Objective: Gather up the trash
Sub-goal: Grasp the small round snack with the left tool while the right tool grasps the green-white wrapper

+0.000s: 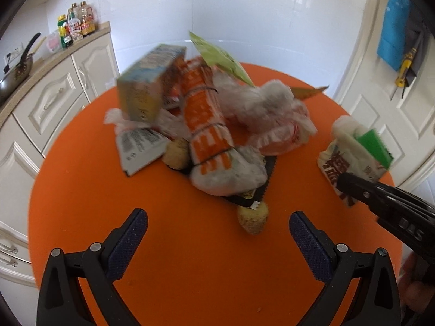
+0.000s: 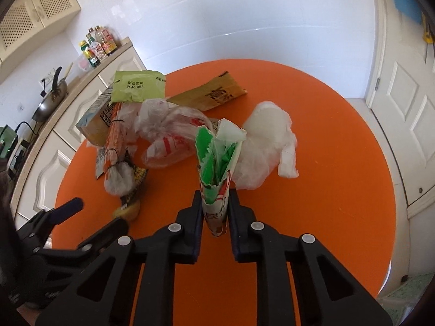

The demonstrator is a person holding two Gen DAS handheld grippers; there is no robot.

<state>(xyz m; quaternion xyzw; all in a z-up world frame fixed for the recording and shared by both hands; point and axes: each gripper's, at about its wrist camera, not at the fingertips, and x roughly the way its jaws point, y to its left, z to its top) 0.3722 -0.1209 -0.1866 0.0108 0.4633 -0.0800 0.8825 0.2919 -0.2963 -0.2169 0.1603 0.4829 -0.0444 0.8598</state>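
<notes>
Orange round table (image 2: 326,125), w/ trash heaped on its far-left part.

- Item 1: green-and-white wrapper (image 2: 217,168), near-centre of table. Right gripper (image 2: 216,212) pinches its lower end, pads tight on both sides; top flares open above the jaws. Thin, crinkly, light; likely slippery film, so a low pinch on the folded end suits it.
- Item 2: white plastic bag (image 2: 266,146), just right of wrapper. Soft, limp; take by a bunched fold.
- Item 3: red-print bag (image 2: 174,141), left of wrapper. Same handling.
- Item 4: carton (image 1: 146,87), far-left of table, atop the heap. Stiff, light; grip across narrow faces.
- Item 5: orange-white bundle (image 1: 209,125), tied w/ bands; soft.
- Item 6: yellowish lump (image 1: 252,218), near edge of heap; identity unclear.
- Left gripper (image 1: 217,231): fingers spread wide, nothing between them, poised over table short of the lump.
</notes>
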